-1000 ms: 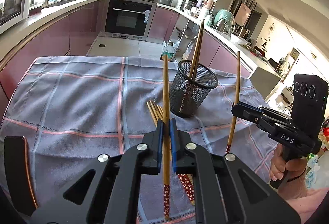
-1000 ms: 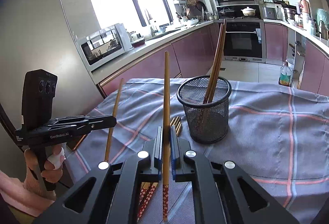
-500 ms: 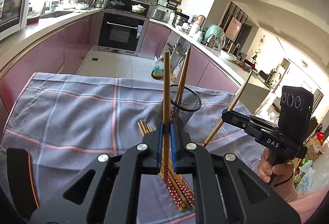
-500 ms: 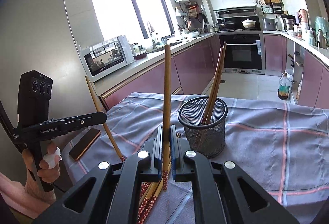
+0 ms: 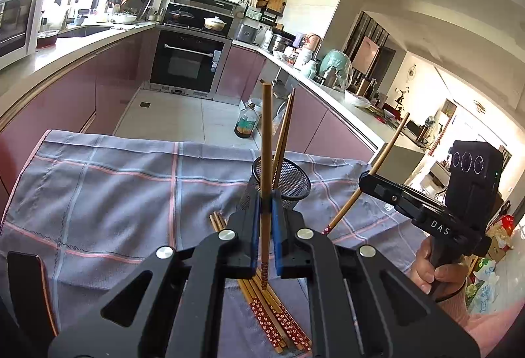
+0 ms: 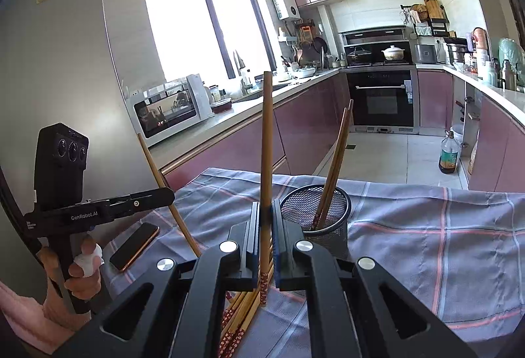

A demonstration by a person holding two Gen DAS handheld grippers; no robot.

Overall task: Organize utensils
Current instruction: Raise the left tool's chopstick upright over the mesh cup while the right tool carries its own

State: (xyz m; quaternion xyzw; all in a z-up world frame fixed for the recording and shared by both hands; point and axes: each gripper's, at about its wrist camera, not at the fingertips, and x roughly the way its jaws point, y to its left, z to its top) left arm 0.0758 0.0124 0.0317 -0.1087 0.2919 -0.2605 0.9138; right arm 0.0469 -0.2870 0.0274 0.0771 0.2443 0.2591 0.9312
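My left gripper (image 5: 265,210) is shut on a wooden chopstick (image 5: 265,141) held upright, its red patterned end hanging below the pads. My right gripper (image 6: 264,220) is likewise shut on a chopstick (image 6: 266,135) standing upright. Each gripper shows in the other's view: the right one (image 5: 364,177) grips a tilted chopstick, and so does the left one (image 6: 169,192). A black mesh holder (image 6: 323,217) stands on the checked cloth just beyond both grippers, with two chopsticks (image 6: 334,161) leaning in it. Several loose chopsticks (image 5: 279,322) lie on the cloth below the grippers.
A dark phone (image 6: 134,246) lies on the cloth (image 5: 115,194) at the table's left edge. A person's hands (image 5: 433,269) grasp the gripper handles. Kitchen counters, an oven (image 5: 188,62) and a bottle (image 6: 449,154) on the floor lie beyond the table.
Both grippers have risen from the cloth, each carrying its chopstick, and tipped a little more level. The holder now sits lower in both views. The loose chopsticks lie further below.
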